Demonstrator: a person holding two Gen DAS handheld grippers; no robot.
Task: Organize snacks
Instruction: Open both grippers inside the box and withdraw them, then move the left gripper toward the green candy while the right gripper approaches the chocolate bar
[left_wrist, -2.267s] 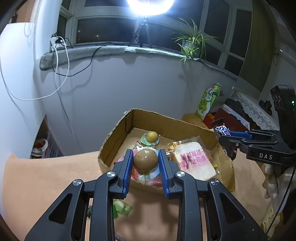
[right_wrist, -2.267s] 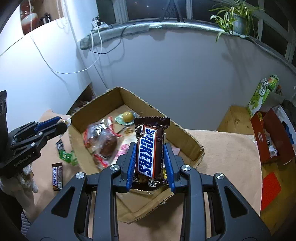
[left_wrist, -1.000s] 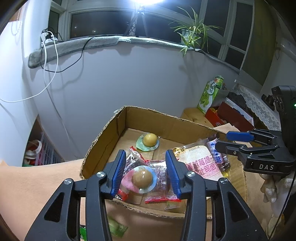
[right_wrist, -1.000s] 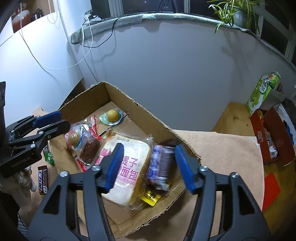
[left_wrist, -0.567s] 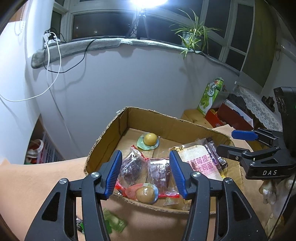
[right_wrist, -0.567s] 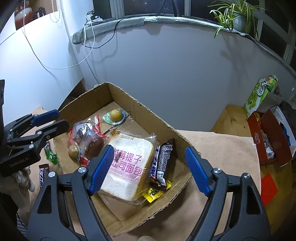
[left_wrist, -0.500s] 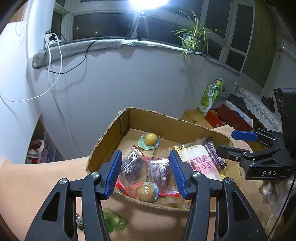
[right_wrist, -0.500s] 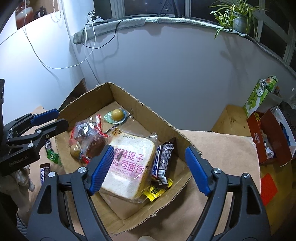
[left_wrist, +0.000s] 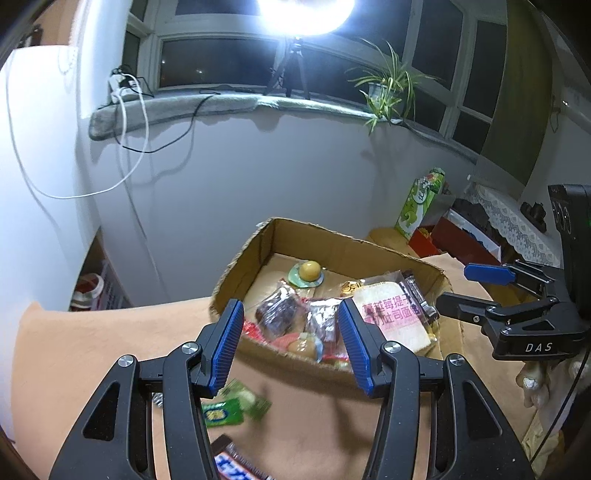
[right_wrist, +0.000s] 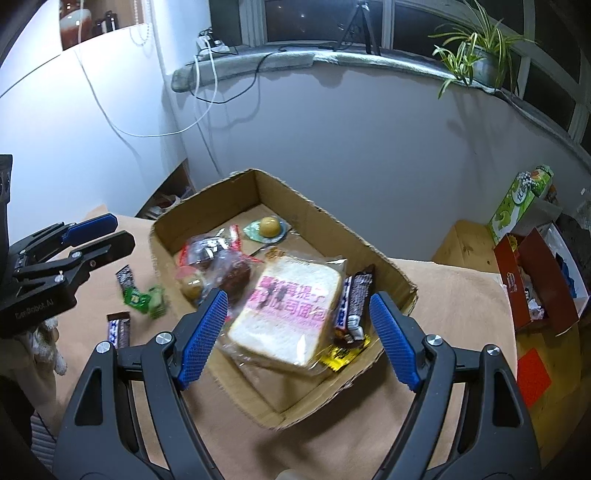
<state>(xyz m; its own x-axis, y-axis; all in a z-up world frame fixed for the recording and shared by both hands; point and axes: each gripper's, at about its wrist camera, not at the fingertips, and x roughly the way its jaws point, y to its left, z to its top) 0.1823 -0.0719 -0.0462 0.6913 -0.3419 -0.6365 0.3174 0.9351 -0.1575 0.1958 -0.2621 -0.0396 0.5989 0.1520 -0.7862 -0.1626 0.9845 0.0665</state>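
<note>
An open cardboard box (left_wrist: 332, 236) (right_wrist: 369, 251) stands on the peach cloth. In it lie a bagged bread slice (right_wrist: 291, 310) (left_wrist: 391, 314), a Snickers bar (right_wrist: 351, 306) (left_wrist: 415, 291), a wrapped brown egg (left_wrist: 301, 345) (right_wrist: 190, 284), dark snack bags (left_wrist: 277, 314) and an egg on a green packet (left_wrist: 309, 271) (right_wrist: 267, 227). My left gripper (left_wrist: 291, 339) (right_wrist: 103, 236) hangs open and empty over the box's near left corner. My right gripper (right_wrist: 299, 332) (left_wrist: 469, 290) is open and empty above the bread. Green packets (left_wrist: 229, 406) (right_wrist: 144, 297) and a small Snickers bar (right_wrist: 118, 328) (left_wrist: 236, 465) lie outside the box.
A green carton (left_wrist: 421, 199) (right_wrist: 521, 199) and a red box (right_wrist: 535, 277) stand to the right beyond the cloth. A grey wall with hanging cables rises close behind the box. A small dark packet (right_wrist: 123, 275) lies left of the box.
The left gripper let go of the wrapped egg and the right let go of the Snickers bar; both now lie in the box. Both grippers opened and drew back and up.
</note>
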